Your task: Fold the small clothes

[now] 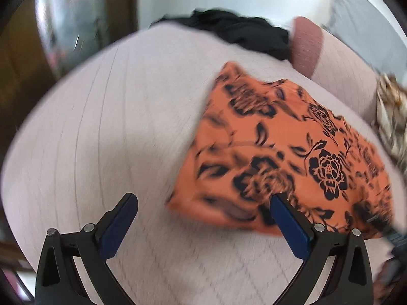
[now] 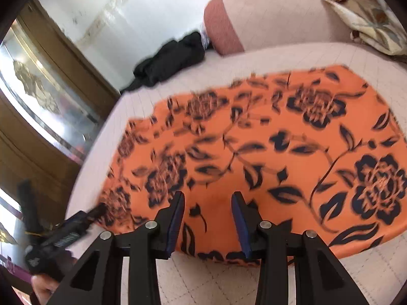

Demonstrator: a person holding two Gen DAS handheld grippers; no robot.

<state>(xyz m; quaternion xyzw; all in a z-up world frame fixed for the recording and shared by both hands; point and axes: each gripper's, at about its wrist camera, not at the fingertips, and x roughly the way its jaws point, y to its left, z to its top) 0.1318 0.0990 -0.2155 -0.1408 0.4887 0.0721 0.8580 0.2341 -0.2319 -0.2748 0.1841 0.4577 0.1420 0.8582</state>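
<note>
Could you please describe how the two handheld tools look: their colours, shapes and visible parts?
Both the left tool and the right tool have black angular plastic frames with triangular cut-outs, round silver pivot pins, and two flat fingers faced with dark blue pads. No cables, markings or sleeves are clearly visible.

pale pink quilted surface and its load

covered in pale pink quilted fabric (image 2: 318,58) with faint stitched lines. spread flat across its middle: orange cloth with black flowers (image 2: 254,139), near edge close to the front. at the far edge, well apart: crumpled black garment (image 2: 173,61), just beside a darker pink bolster (image 2: 223,28). at the far right: patterned beige cloth (image 2: 368,17).
</note>
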